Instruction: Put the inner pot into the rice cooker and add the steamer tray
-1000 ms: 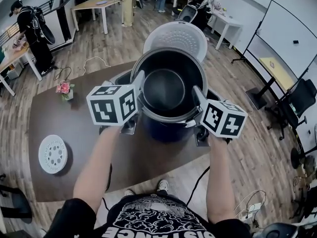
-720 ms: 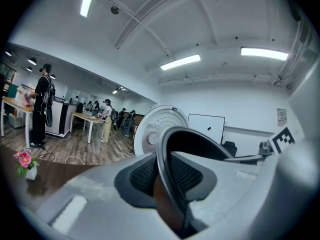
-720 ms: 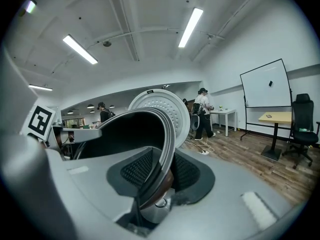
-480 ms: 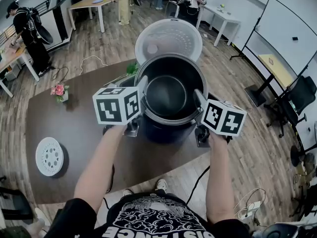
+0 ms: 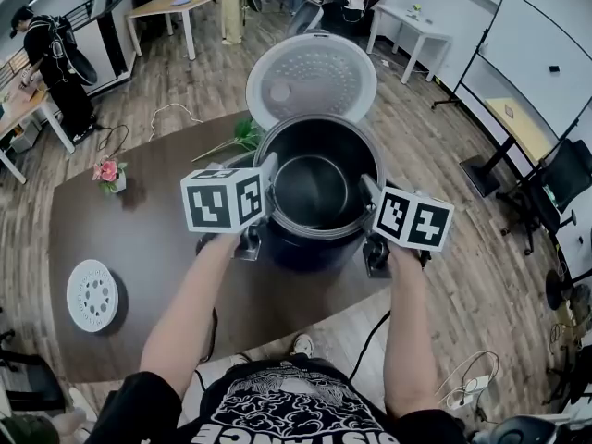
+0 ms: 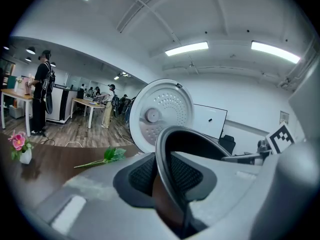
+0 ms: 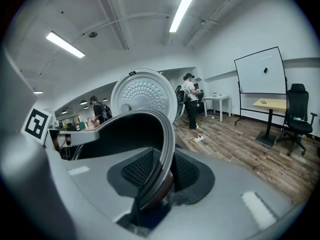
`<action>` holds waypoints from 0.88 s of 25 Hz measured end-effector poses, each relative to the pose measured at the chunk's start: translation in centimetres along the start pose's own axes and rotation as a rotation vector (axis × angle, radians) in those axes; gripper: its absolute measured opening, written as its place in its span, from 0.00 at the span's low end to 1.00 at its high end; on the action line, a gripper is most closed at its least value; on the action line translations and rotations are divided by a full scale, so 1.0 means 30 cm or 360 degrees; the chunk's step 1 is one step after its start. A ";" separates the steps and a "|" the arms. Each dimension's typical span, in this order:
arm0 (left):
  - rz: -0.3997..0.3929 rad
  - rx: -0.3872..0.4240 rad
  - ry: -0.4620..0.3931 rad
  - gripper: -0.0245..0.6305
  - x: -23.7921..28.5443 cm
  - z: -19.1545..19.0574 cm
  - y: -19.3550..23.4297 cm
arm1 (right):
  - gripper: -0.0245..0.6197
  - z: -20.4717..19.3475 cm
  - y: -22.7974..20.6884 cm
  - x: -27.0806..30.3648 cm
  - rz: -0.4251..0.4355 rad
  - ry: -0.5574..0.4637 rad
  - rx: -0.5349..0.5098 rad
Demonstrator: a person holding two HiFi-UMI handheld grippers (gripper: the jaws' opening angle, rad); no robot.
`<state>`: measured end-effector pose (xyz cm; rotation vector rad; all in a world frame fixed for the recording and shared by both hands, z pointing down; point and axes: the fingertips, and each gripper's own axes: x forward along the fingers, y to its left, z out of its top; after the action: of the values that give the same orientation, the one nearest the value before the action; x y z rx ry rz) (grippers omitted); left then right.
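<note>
Metal inner pot point(image 5: 313, 185) hung level at the mouth of the open rice cooker point(image 5: 310, 250), because the left gripper point(image 5: 266, 174) and the right gripper point(image 5: 369, 190) had their fingers clenched on opposite sides of its rim. Well left of the fingers, the steamer tray point(image 5: 92, 293) lay on the desk point(image 5: 153, 239), waiting.

The pot point(image 5: 319, 185) hides most of the cooker point(image 5: 310, 250); how deep it sits cannot be told. The left gripper point(image 6: 166, 180) and right gripper point(image 7: 162, 176) cover its lower wall in their own views. Far people point(image 5: 54, 54) are too small for detail.
</note>
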<state>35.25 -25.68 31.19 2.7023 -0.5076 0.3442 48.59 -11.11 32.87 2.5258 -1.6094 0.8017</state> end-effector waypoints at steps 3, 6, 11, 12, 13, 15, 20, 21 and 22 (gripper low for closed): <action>0.0004 -0.0028 0.0035 0.16 0.021 -0.028 0.010 | 0.18 -0.019 -0.014 0.018 -0.0010 0.0038 0.0011; 0.0007 -0.0038 0.0066 0.16 0.045 -0.051 0.014 | 0.18 -0.040 -0.033 0.035 -0.0021 0.0079 0.0034; 0.0032 -0.0034 0.0098 0.16 0.063 -0.080 0.032 | 0.19 -0.080 -0.043 0.063 -0.0023 0.0135 0.0036; 0.0037 -0.0034 0.0107 0.16 0.065 -0.091 0.035 | 0.19 -0.091 -0.046 0.066 -0.0026 0.0142 0.0039; 0.0041 -0.0038 0.0118 0.16 0.069 -0.104 0.038 | 0.19 -0.101 -0.049 0.070 -0.0030 0.0150 0.0042; 0.0047 -0.0046 0.0137 0.16 0.080 -0.125 0.044 | 0.19 -0.117 -0.057 0.082 -0.0037 0.0162 0.0043; 0.0060 -0.0030 0.0164 0.16 0.092 -0.156 0.060 | 0.18 -0.148 -0.068 0.109 -0.0059 0.0182 0.0017; 0.0062 -0.0023 0.0171 0.16 0.093 -0.165 0.064 | 0.19 -0.158 -0.070 0.114 -0.0069 0.0187 0.0008; 0.0063 -0.0013 0.0177 0.16 0.095 -0.174 0.066 | 0.19 -0.168 -0.073 0.118 -0.0078 0.0191 -0.0001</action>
<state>36.18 -26.19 37.36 2.6503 -0.5298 0.4995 49.60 -11.54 39.30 2.4543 -1.5056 0.9279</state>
